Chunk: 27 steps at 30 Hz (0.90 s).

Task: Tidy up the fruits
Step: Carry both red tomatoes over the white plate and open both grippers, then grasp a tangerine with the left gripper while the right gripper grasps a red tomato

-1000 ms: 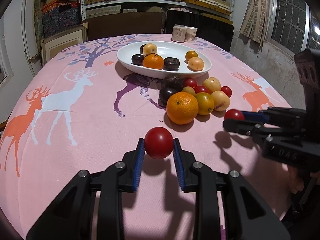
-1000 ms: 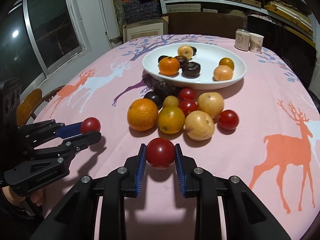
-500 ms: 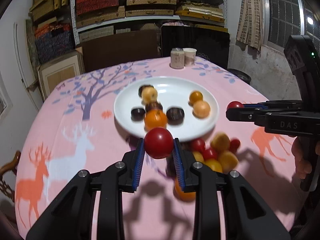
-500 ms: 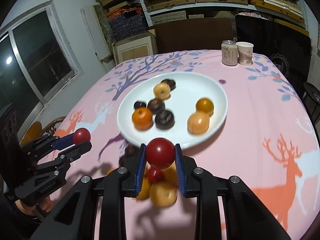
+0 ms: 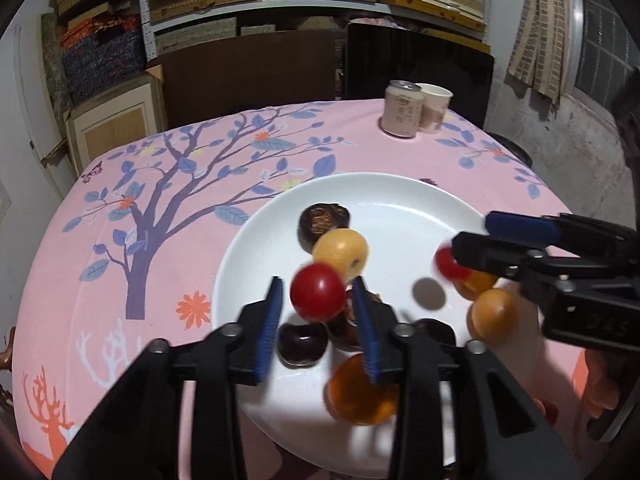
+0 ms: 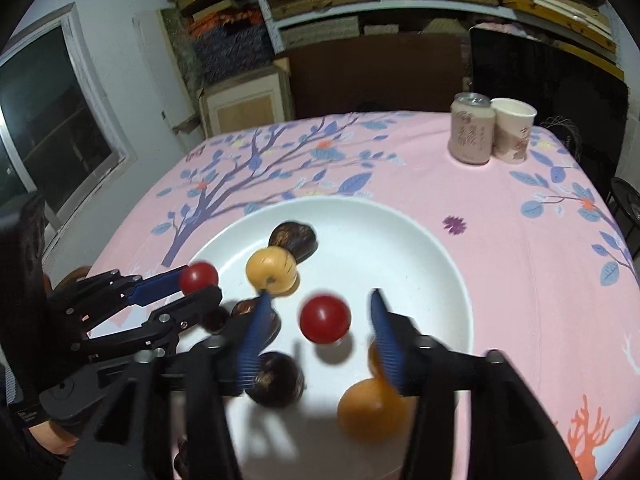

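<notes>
Both grippers hang over the white plate (image 5: pixel 400 208), which also shows in the right wrist view (image 6: pixel 400 240). My left gripper (image 5: pixel 318 300) has its jaws parted, and a red tomato (image 5: pixel 317 297) sits between them, clear of both pads. My right gripper (image 6: pixel 320 320) is open wide, and its red tomato (image 6: pixel 325 319) is loose in the air just above the plate. In the left wrist view the right gripper (image 5: pixel 472 246) shows at the right with that tomato (image 5: pixel 446 262) blurred below it. The plate holds dark plums (image 5: pixel 323 222), a yellow fruit (image 5: pixel 340 251) and orange fruits (image 5: pixel 494 316).
A drink can (image 6: pixel 471 134) and a paper cup (image 6: pixel 513 130) stand at the table's far right. The pink patterned tablecloth (image 5: pixel 160 208) covers the table. A dark chair and shelves of boxes are behind the table.
Both grippers moved forward and lower, from above the fruit pile to over the plate. Both pairs of jaws opened, and the right tomato is dropping free.
</notes>
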### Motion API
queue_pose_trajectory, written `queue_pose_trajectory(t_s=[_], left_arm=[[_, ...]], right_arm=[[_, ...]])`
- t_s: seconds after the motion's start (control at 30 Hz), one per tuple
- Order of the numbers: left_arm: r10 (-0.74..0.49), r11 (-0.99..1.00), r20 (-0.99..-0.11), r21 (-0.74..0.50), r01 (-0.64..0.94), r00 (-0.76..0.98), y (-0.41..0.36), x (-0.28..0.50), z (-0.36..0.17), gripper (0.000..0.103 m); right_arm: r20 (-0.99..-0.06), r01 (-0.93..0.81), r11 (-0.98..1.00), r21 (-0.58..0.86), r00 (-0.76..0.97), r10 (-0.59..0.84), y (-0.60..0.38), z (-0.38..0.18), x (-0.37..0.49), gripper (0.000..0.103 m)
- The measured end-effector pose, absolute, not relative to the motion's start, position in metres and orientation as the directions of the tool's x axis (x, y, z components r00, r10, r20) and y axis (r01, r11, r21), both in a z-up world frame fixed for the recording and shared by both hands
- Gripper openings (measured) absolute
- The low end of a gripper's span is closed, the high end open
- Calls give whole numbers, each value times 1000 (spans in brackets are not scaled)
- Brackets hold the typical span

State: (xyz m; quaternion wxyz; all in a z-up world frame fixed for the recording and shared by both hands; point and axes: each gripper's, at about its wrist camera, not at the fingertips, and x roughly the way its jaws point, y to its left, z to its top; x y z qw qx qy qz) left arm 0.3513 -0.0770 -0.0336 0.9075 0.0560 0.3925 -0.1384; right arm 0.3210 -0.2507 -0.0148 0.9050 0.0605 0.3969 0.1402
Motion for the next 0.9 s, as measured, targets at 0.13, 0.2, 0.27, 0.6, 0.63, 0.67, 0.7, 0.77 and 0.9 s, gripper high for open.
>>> queue_pose_trajectory(t_s=[0.13, 0.2, 0.27, 0.6, 0.63, 0.67, 0.7, 0.77, 0.9], left_arm=[[-232, 955, -713, -38, 294, 662, -67, 337, -27, 41], [-248, 951, -702, -44, 307, 668, -65, 321, -22, 47], [-265, 946, -686, -47, 322, 677, -63, 295, -18, 57], [-342, 900, -719, -64, 432, 605, -55, 167, -38, 61], [-346, 898, -722, -70, 435, 599, -54, 159, -41, 61], [-348, 895, -726, -70, 440, 593, -54, 152, -45, 61], [-345, 894, -731, -63, 444, 589, -54, 146, -50, 61], [-325, 895, -745, -42, 445, 582, -59, 139, -58, 61], [-301, 894, -752, -8, 448, 587, -72, 139, -66, 61]], right_arm=[[-679, -187, 947, 261, 662, 318, -265, -11, 310, 56], [-671, -187, 943, 277, 665, 329, -271, -8, 297, 56], [-664, -194, 941, 278, 669, 334, -273, -6, 278, 56], [-610, -204, 886, 417, 659, 439, -290, -32, 159, 57], [-609, -197, 888, 415, 665, 432, -291, -36, 150, 59], [-605, -189, 887, 422, 670, 430, -293, -40, 141, 60], [-595, -188, 879, 439, 672, 441, -296, -44, 135, 62], [-585, -179, 870, 459, 677, 447, -301, -53, 127, 64], [-619, -131, 873, 470, 656, 432, -307, -71, 127, 65]])
